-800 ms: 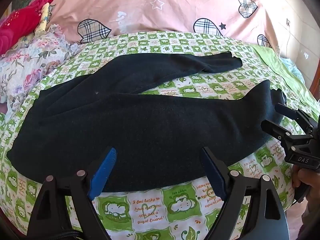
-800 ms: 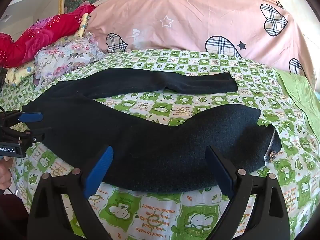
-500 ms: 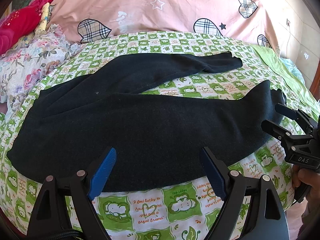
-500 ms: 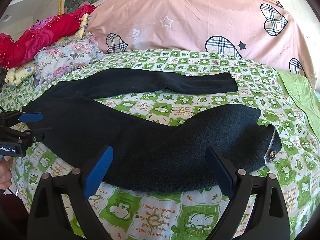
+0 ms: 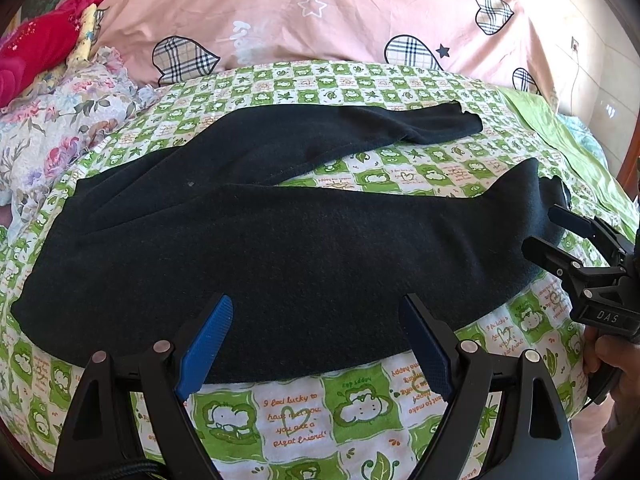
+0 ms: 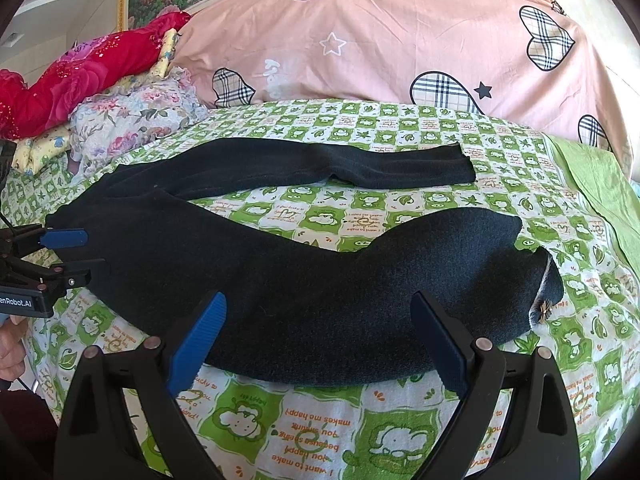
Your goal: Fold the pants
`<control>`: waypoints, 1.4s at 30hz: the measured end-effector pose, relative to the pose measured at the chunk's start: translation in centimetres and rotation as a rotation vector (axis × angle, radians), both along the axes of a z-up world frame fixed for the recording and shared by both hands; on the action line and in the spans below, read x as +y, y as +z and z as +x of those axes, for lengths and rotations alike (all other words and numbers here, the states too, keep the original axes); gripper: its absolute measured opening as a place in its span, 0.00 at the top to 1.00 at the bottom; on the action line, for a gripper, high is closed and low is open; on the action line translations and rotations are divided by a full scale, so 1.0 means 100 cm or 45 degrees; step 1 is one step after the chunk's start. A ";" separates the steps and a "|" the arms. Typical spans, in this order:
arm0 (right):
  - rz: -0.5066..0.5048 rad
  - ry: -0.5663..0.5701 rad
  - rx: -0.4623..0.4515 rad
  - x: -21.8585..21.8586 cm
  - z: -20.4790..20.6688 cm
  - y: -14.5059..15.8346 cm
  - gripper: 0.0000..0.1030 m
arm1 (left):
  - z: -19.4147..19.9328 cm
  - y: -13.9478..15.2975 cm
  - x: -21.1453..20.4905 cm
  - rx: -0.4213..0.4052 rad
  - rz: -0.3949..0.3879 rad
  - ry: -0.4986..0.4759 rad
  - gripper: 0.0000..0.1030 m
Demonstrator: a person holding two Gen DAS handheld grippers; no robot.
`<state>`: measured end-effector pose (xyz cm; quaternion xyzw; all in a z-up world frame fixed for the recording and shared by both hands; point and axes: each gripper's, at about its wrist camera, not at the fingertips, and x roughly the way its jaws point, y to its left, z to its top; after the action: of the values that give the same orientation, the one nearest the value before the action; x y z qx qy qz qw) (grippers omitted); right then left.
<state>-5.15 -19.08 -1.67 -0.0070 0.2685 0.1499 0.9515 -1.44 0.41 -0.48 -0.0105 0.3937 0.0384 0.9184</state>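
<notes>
Dark pants [image 5: 300, 248] lie spread on the green-and-white checked bedsheet [image 5: 296, 412], the two legs joined at the left and parting toward the right. My left gripper [image 5: 316, 308] hovers open over the near edge of the wide near leg, nothing between its blue pads. In the right wrist view the same pants [image 6: 360, 280] show a small ornament at the near leg's right end. My right gripper [image 6: 319, 300] stands open above that leg's front edge. Each gripper appears in the other's view: the right gripper [image 5: 542, 229] by the right end, the left gripper [image 6: 86, 252] by the left end.
A pink quilt [image 6: 400, 40] with plaid hearts rises behind the pants. Floral bedding [image 6: 132, 120] and a red cloth [image 6: 88, 72] are piled at the back left. A light green sheet [image 6: 600, 184] lies on the right. A hand [image 5: 616, 360] holds the right gripper.
</notes>
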 end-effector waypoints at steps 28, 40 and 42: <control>0.484 -0.312 -0.120 -0.098 -0.013 0.005 0.12 | 0.065 0.027 -0.058 0.071 -0.069 -0.411 0.16; 0.675 -0.527 0.231 -0.155 0.020 -0.017 0.54 | 0.172 0.034 -0.158 0.223 -0.059 -0.785 0.16; 0.690 -0.535 0.256 -0.159 0.026 -0.020 0.57 | 0.189 0.029 -0.171 0.267 -0.081 -0.827 0.16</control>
<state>-2.51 -34.96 -3.64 0.3159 0.3068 0.0165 0.8977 17.41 -16.66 2.37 0.0908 0.4697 -0.2675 0.8364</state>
